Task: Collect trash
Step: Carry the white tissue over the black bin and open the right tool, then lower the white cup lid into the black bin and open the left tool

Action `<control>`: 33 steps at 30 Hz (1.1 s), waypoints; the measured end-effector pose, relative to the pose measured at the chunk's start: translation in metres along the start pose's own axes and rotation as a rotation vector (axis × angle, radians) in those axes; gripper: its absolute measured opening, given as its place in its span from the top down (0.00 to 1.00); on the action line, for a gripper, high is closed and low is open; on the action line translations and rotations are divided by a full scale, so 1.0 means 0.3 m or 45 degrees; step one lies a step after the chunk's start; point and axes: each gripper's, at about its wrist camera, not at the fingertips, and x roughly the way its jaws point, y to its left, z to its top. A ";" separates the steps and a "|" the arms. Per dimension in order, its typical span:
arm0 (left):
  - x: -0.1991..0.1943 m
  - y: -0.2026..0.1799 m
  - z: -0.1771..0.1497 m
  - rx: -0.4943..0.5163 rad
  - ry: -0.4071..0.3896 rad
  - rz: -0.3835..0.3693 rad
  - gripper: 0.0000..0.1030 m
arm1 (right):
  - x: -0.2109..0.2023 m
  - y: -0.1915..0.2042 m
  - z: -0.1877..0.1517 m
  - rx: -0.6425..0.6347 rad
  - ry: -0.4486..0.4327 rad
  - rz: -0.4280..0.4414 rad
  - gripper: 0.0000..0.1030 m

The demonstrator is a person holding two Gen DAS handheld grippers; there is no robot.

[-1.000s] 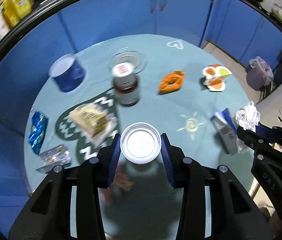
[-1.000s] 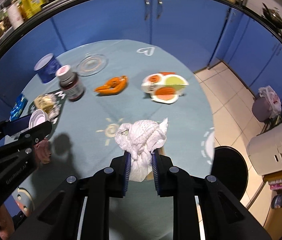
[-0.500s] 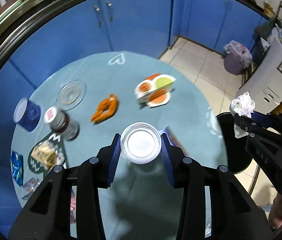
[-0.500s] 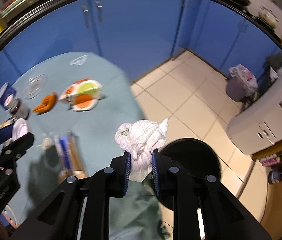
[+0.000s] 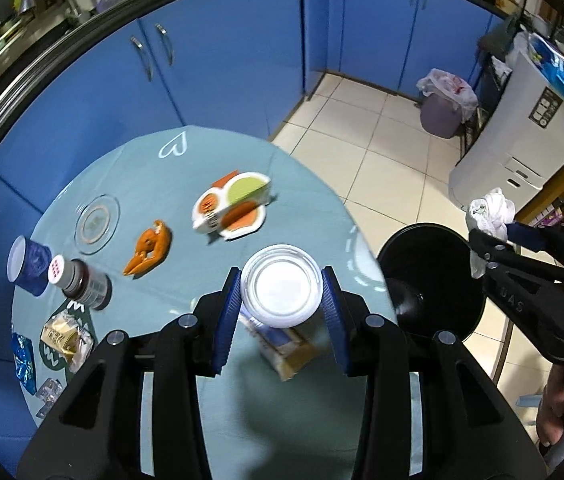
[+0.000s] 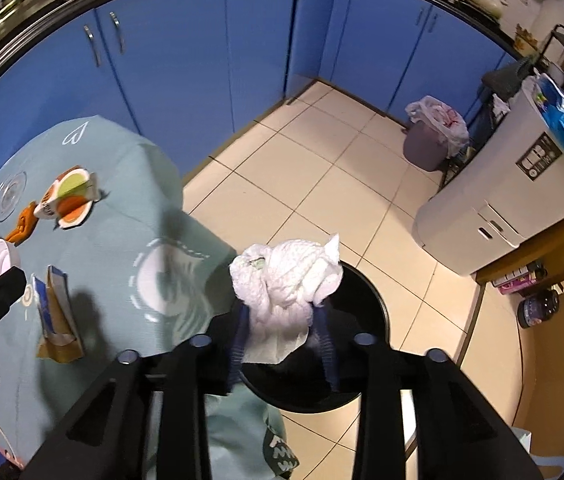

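My left gripper (image 5: pixel 281 294) is shut on a white paper cup (image 5: pixel 281 291), held above the right part of the teal table (image 5: pixel 202 168). My right gripper (image 6: pixel 282 312) is shut on a crumpled white tissue (image 6: pixel 286 284) and holds it over the black trash bin (image 6: pixel 362 304) beside the table. The bin (image 5: pixel 430 276) and the tissue (image 5: pixel 490 210) also show in the left wrist view. On the table lie an orange peel (image 5: pixel 148 248), a flattened carton (image 5: pixel 232 208), a torn box (image 5: pixel 286 348) and snack wrappers (image 5: pixel 66 338).
A glass saucer (image 5: pixel 96 224), a blue cup (image 5: pixel 28 264) and a jar (image 5: pixel 82 280) stand at the table's left. Blue cabinets (image 6: pixel 202 52) line the back. A lined grey bin (image 6: pixel 432 138) and a white appliance (image 6: pixel 502 200) stand on the tiled floor.
Both grippers have swung right, off the table's middle. The tissue has moved from over the table to over the black bin. The cup stays gripped.
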 end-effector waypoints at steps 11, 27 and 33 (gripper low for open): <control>-0.009 -0.095 0.025 0.056 -0.006 -0.006 0.60 | -0.005 -0.103 -0.005 0.075 -0.043 -0.042 0.24; -0.029 -0.321 0.085 0.212 -0.045 -0.079 0.60 | 0.008 -0.288 -0.045 0.214 -0.021 -0.099 0.24; -0.059 -0.433 0.132 0.285 -0.107 -0.113 0.59 | 0.002 -0.390 -0.057 0.274 -0.026 -0.136 0.24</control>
